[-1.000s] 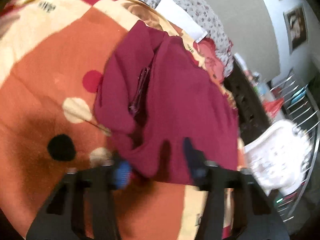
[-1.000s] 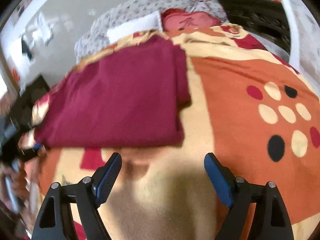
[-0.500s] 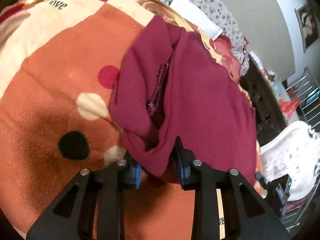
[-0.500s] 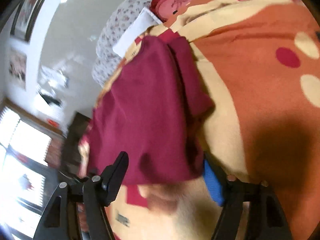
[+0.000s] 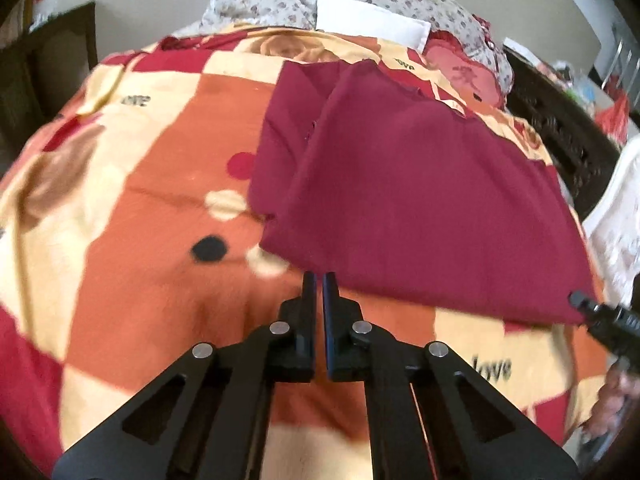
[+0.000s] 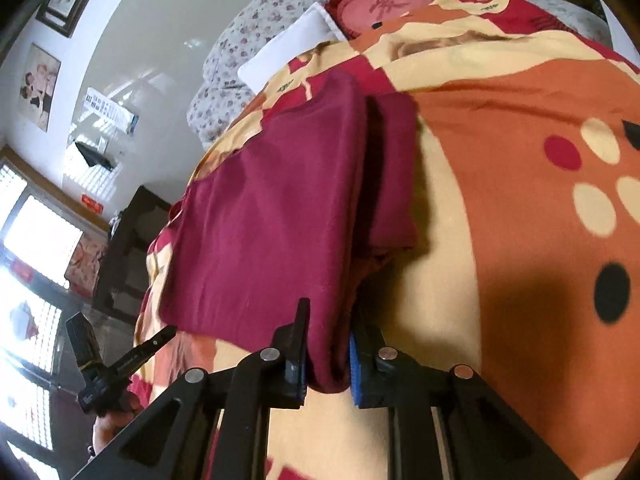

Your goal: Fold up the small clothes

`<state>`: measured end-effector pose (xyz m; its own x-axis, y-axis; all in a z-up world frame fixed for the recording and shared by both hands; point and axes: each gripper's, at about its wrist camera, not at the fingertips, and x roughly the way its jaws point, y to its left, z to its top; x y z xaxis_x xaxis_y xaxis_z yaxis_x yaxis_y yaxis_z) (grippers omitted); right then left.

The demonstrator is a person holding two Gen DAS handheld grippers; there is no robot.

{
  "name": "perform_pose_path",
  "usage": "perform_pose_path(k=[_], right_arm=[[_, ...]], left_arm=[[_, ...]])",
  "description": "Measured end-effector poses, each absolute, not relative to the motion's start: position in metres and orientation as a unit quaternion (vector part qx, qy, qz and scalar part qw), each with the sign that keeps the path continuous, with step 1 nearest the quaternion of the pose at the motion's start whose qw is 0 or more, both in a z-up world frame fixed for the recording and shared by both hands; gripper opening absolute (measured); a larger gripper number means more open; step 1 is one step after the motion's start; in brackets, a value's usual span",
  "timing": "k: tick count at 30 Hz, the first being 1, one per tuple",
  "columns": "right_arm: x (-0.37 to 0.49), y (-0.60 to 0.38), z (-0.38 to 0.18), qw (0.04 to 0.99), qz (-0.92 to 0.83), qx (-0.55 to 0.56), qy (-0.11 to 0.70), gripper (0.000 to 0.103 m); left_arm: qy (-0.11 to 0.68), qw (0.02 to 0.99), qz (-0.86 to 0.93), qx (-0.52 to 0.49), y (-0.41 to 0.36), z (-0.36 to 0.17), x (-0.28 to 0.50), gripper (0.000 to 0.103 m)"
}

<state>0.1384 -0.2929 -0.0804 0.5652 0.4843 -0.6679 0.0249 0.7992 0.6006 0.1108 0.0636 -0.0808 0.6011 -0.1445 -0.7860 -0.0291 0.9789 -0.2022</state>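
The folded garment (image 5: pixel 420 200) lies on the blanket (image 5: pixel 140 208) covering the bed, with the pillows (image 5: pixel 360 4) behind it at the head and a dark cabinet (image 5: pixel 560 128) to its right.

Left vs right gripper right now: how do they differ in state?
The left gripper is shut almost completely, pinching the thin near edge of the maroon garment; the right gripper is shut on a thick bunched fold of that garment, with a wider gap between its fingers. Both hold it at its near edge, over the patterned blanket.
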Motion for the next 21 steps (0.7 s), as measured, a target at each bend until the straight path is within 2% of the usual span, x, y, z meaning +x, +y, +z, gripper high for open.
perform_pose_path(k=[15, 21], right_arm=[[0.143, -0.3, -0.096, 0.834, 0.097, 0.264, 0.475, 0.014], [0.142, -0.31, -0.09, 0.839, 0.077, 0.256, 0.474, 0.014]], left_arm=[[0.46, 0.883, -0.019, -0.09, 0.078, -0.104, 0.097, 0.002], [0.468, 0.859, -0.104, -0.178, 0.094, -0.119, 0.101, 0.004]])
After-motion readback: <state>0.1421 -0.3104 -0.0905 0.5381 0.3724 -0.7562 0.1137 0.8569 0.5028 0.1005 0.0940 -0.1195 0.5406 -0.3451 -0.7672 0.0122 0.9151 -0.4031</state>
